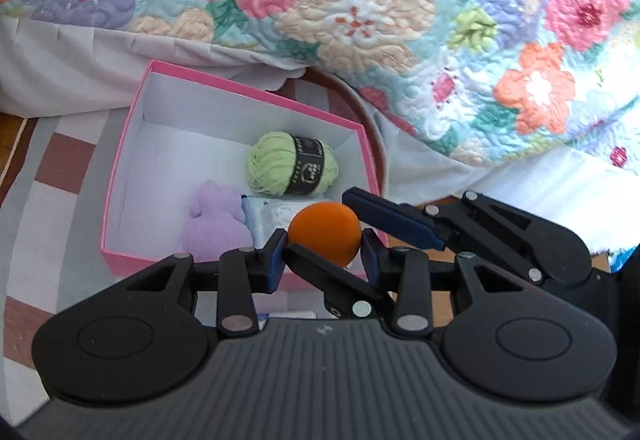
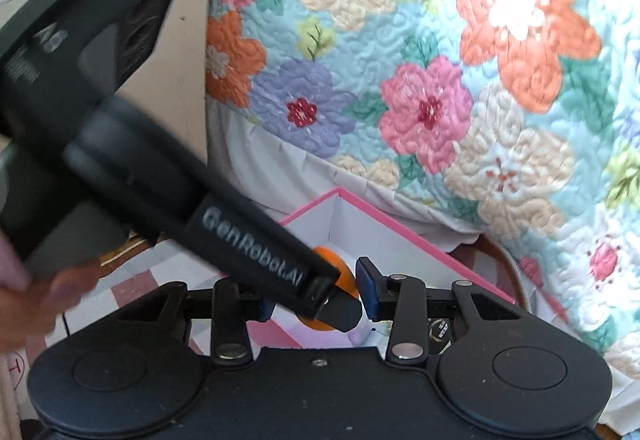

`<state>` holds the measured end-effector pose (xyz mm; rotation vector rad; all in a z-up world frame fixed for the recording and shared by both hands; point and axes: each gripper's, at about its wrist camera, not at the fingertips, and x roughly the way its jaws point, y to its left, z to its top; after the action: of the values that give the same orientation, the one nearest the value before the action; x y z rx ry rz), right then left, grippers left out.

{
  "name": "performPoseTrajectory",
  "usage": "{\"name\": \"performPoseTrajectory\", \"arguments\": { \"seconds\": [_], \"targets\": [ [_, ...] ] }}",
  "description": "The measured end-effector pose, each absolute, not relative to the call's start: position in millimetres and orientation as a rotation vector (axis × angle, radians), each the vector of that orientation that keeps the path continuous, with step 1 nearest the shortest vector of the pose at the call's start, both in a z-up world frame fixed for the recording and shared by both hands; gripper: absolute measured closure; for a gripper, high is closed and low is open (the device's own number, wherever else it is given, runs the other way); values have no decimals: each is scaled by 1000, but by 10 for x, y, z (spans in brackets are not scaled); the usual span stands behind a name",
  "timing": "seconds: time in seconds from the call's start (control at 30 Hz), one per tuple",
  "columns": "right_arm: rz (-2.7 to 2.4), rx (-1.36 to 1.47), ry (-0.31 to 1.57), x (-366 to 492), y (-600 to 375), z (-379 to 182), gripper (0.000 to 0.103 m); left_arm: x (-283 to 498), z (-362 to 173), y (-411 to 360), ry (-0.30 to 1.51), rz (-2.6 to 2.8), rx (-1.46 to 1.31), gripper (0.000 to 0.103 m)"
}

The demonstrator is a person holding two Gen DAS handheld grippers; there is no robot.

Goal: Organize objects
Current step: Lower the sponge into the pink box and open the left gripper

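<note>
An orange ball (image 1: pixel 325 234) hangs over the near edge of an open pink box (image 1: pixel 120 176) with a white inside. My left gripper (image 1: pixel 324 250) is shut on the ball, one blue pad on each side. My right gripper (image 1: pixel 318 222) comes in from the right and straddles the same ball, one finger above it and one below. In the right wrist view the ball (image 2: pixel 347 278) shows beside the right pad (image 2: pixel 367 288) with a thin gap; the other pad is hidden behind the left gripper's finger (image 2: pixel 260 252). My right gripper (image 2: pixel 316 298) stands open around the ball.
Inside the box lie a green yarn skein (image 1: pixel 292 164), a lilac plush toy (image 1: pixel 216 224) and a white packet (image 1: pixel 262 216). A floral quilt (image 1: pixel 360 0) hangs over the bed behind the box. A checked rug (image 1: pixel 52 160) lies under it. A hand (image 2: pixel 24 292) holds the left gripper.
</note>
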<state>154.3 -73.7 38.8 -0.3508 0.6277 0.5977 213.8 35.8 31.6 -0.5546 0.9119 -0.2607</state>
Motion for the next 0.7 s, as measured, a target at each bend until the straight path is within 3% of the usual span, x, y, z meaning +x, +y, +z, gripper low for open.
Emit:
{"name": "performPoseTrajectory", "arguments": {
  "seconds": [0.47, 0.7],
  "targets": [
    [568, -285, 681, 1962, -769, -102, 59, 2536, -140, 362, 969, -204, -589, 65],
    [548, -300, 753, 2207, -801, -470, 60, 2792, -357, 374, 999, -163, -543, 58]
  ]
}}
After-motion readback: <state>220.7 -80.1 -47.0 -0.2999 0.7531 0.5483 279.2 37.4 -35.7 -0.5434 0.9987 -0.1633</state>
